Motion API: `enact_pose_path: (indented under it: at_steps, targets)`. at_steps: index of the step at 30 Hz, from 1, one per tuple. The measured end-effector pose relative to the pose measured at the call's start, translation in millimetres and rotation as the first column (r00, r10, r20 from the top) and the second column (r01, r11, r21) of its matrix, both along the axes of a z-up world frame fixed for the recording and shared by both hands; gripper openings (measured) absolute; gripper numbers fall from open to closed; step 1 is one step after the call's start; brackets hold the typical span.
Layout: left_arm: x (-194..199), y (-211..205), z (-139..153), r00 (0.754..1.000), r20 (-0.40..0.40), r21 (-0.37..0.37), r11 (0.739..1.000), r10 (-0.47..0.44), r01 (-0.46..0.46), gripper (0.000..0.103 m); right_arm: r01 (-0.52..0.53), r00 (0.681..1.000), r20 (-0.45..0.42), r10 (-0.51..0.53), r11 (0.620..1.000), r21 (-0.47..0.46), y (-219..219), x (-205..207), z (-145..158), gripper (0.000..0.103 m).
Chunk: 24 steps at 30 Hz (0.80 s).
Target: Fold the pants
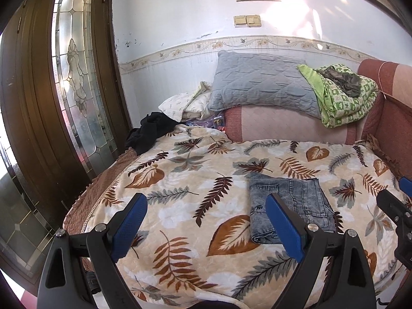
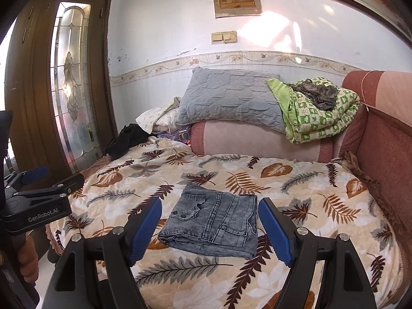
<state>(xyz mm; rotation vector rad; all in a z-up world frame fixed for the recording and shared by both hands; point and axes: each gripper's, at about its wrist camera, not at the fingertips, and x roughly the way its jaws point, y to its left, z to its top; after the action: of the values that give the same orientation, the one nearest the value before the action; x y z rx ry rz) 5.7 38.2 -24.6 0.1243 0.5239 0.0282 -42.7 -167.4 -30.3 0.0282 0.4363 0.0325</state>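
A pair of grey-blue denim pants point(image 2: 213, 221) lies folded into a compact rectangle on the leaf-patterned blanket point(image 2: 322, 206). My right gripper point(image 2: 209, 206) hovers just in front of them, open, with its blue pads either side of the bundle and apart from it. In the left wrist view the same pants point(image 1: 288, 200) lie to the right of centre. My left gripper point(image 1: 206, 203) is open over bare blanket point(image 1: 180, 206), its right fingertip in front of the pants' near edge. Nothing sits between its fingers.
A grey pillow point(image 2: 229, 97), a folded green blanket point(image 2: 322, 113) and a pink bolster point(image 2: 257, 139) line the back. A black garment point(image 2: 126, 136) lies at the blanket's far left corner. A wooden door with leaded glass point(image 1: 74, 77) stands left; a reddish sofa arm point(image 2: 381, 134) bounds the right.
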Motion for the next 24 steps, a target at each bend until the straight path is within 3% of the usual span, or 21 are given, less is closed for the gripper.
enact_pose_path:
  at_steps: [24]
  targets:
    - [4, 1, -8, 1.0, -0.026, -0.014, 1.0, -0.012, 0.011, 0.093, -0.041, 0.999, -0.033, 0.04, 0.999, -0.031, 22, 5, -7, 0.08]
